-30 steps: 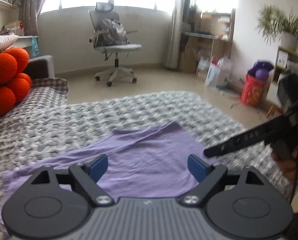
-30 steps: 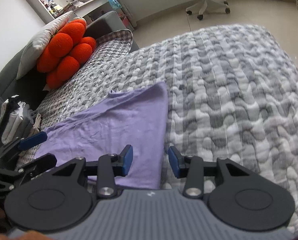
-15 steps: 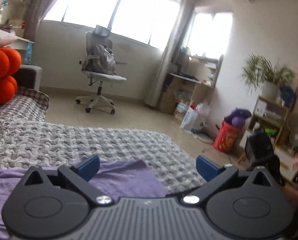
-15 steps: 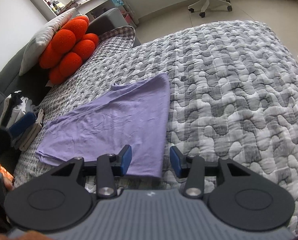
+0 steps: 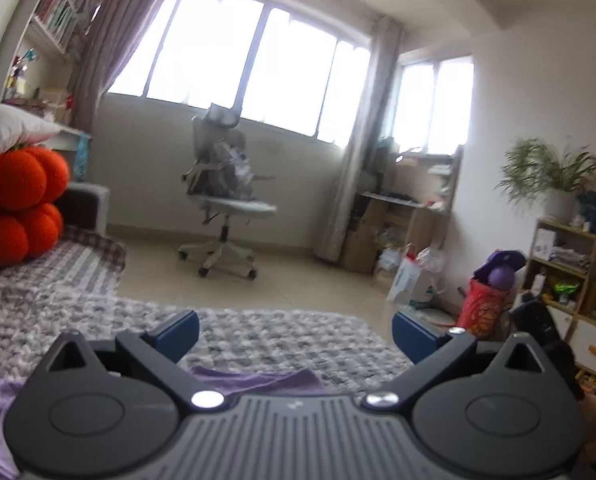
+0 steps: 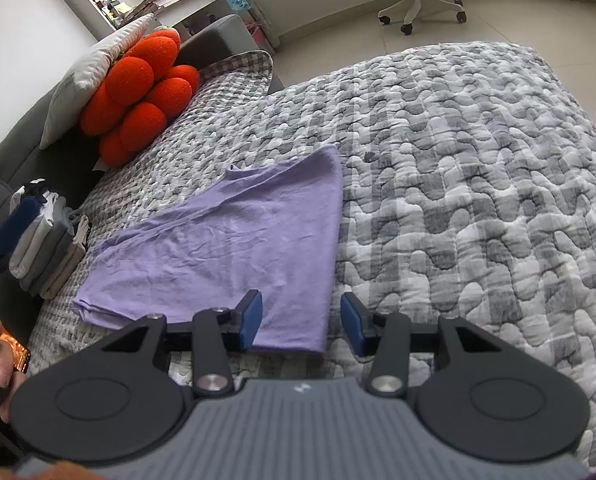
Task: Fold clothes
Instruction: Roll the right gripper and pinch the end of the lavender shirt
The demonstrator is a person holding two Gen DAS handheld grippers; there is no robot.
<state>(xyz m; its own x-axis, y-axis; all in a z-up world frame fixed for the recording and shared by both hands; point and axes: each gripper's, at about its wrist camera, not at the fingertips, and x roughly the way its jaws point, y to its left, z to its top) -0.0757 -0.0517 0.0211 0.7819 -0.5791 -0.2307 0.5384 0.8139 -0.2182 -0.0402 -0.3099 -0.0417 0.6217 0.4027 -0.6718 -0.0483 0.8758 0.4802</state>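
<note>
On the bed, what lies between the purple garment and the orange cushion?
Only bare grey quilt lies between the purple garment and the orange cushion; the right wrist view shows this.

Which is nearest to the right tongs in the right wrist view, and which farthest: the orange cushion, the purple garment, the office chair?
1. Purple garment: directly below the right tongs.
2. Orange cushion: upper left, on the bed.
3. Office chair: top, on the floor.

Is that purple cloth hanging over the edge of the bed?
No, the purple cloth lies flat on the grey quilt, well inside its edges.
</note>
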